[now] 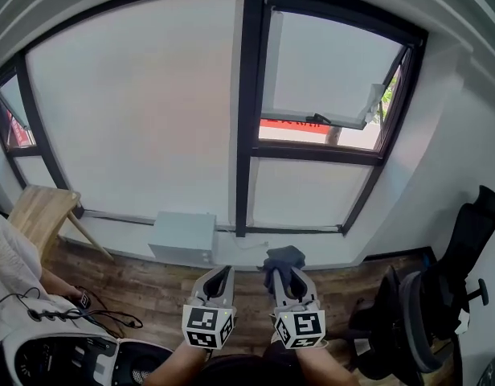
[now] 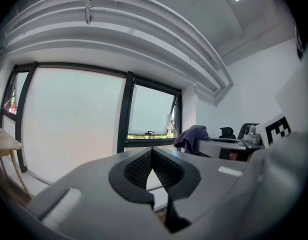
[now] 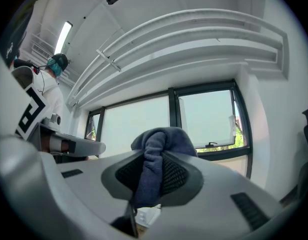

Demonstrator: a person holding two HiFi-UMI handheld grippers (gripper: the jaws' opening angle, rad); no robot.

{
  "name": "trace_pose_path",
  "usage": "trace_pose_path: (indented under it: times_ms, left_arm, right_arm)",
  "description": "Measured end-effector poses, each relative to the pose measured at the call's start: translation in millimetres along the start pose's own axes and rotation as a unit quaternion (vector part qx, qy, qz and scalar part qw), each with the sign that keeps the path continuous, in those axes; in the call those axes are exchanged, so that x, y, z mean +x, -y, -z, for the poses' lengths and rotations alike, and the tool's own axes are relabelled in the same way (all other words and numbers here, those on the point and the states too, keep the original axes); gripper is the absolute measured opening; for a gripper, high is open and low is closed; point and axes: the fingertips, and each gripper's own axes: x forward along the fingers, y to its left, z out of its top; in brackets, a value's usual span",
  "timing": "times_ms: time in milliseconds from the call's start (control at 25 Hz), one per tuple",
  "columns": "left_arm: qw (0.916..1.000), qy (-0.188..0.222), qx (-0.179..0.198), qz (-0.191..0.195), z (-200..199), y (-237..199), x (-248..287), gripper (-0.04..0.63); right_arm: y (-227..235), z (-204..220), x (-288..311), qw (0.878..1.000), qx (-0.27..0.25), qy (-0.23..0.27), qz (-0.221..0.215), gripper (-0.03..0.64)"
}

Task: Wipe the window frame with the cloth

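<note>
Here, held low — right gripper (image 1: 286,273) pinches the cloth (image 1: 283,256), left gripper (image 1: 222,271) pressed together.

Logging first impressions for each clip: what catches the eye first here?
The dark window frame fills the head view, its upper right sash tilted open. Below it, the right tool is shut on a dark blue cloth, while the left tool is shut and empty.

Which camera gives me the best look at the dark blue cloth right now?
The right gripper view: the dark blue fabric cloth fills the centre, pinched between the jaws of the right gripper and bunched above them. The head view shows the cloth only as a small bunch at that gripper's tip; the left gripper view catches it small, from the side.
</note>
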Motion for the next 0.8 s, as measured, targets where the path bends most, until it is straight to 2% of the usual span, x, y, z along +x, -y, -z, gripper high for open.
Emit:
trace_pose_path:
  times_ms: [200, 400, 800]
  left_arm:
    - [0.9999, 0.008, 0.010, 0.008, -4, -7, 24, 0.008]
    - [0.9998, 0.009, 0.017, -0.001, -1, -24, 62, 0.008]
    - [0.9996, -0.005, 0.015, -0.026, 8, -63, 186, 0.008]
  right_arm:
    - [22, 3, 20, 1.000, 0.002, 0.007, 0.019, 0.080]
    - [50, 14, 59, 1.000, 0.004, 0.013, 0.021, 0.080]
    - [122, 40, 181, 1.000, 0.011, 0.005, 0.004, 0.080]
